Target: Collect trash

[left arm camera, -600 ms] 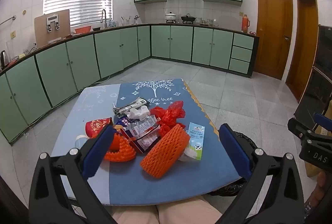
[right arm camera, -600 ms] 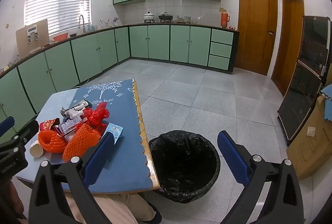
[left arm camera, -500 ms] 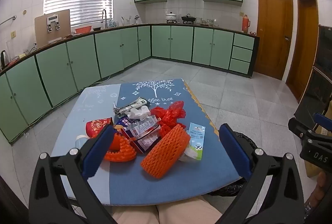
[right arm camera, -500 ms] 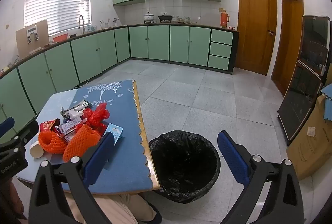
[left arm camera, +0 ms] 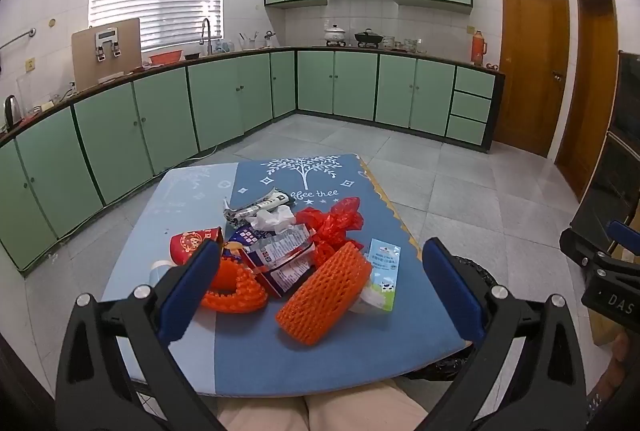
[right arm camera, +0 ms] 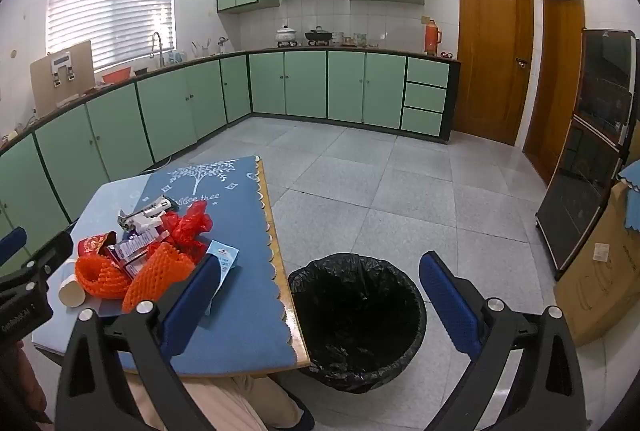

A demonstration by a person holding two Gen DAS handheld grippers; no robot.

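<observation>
A heap of trash lies on the blue table mat (left arm camera: 280,363): an orange foam net sleeve (left arm camera: 324,295), a second orange net (left arm camera: 234,289), a small milk carton (left arm camera: 383,273), printed wrappers (left arm camera: 280,255), a red plastic bag (left arm camera: 334,221), a red paper cup (left arm camera: 194,241), a white tissue (left arm camera: 274,218). My left gripper (left arm camera: 320,283) hovers open above the table's near edge, nothing between its blue pads. My right gripper (right arm camera: 316,301) hangs open above the black-lined trash bin (right arm camera: 360,315) on the floor right of the table. The same heap (right arm camera: 152,251) shows at the left of the right wrist view.
The table (right arm camera: 294,343) has a scalloped wooden right edge next to the bin. A person's legs (left arm camera: 320,409) sit under the near edge. Green cabinets (left arm camera: 160,119) run along the walls, a dark glass cabinet (right arm camera: 592,159) and a cardboard box (right arm camera: 600,271) stand at right.
</observation>
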